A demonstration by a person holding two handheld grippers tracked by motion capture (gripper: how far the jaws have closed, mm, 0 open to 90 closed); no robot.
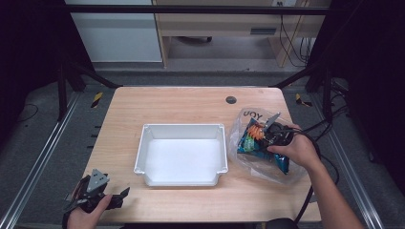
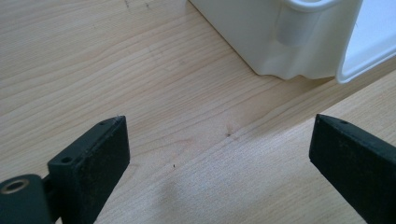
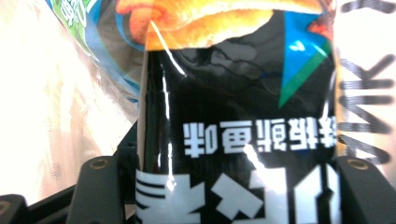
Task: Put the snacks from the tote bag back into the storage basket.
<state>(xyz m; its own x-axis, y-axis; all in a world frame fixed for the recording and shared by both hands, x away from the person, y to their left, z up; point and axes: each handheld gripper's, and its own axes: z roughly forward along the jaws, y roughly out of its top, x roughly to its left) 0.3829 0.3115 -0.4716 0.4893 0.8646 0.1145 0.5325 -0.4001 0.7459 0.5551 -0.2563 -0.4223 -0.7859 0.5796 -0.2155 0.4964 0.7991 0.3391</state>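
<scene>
Snack packet (image 3: 233, 126): glossy black foil with white lettering and a picture of orange chips, sitting between the right gripper's jaws; in the right gripper view it is pressing close against the camera, with a pad at each side.
Packet location: lying inside a clear plastic bag (image 1: 248, 125) on the right side of the table, just right of the white bin.
Right gripper (image 1: 273, 134): reaching into the bag mouth; its jaws are flanking the packet, but whether they are actually pinching it I cannot tell.
Other contents: crinkly blue, green and orange wrappers are showing through the thin bag film.
White bin (image 1: 143, 151): a rectangular, smooth plastic tray with rounded corners and a rolled lip, sitting mid-table and holding nothing.
Left gripper (image 1: 117, 196): resting at the near left corner of the table, jaws spread wide over bare wood, grasping nothing.
Table (image 1: 181, 102): pale wood grain, matte, with a small dark round hole near the far edge.
Progress: seemingly just starting; likely job is moving snacks from bag to bin, and nothing is in the bin yet.
</scene>
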